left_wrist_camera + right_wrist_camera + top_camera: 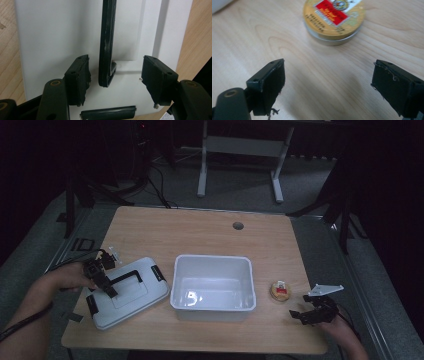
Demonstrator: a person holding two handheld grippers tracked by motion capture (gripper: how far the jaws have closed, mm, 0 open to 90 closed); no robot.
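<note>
One tin [280, 290] beside white bin [212, 309]

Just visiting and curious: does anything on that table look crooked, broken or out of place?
The white lid lies askew beside the open white box rather than on it. In the gripper views, the black pads look frayed at their edges, with loose threads. The round tin looks intact. Nothing is spilled.

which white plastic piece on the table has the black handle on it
The flat white lid at the table's left, under the left gripper, carries the black handle. The open white bin beside it is a deep tub without one.
</note>
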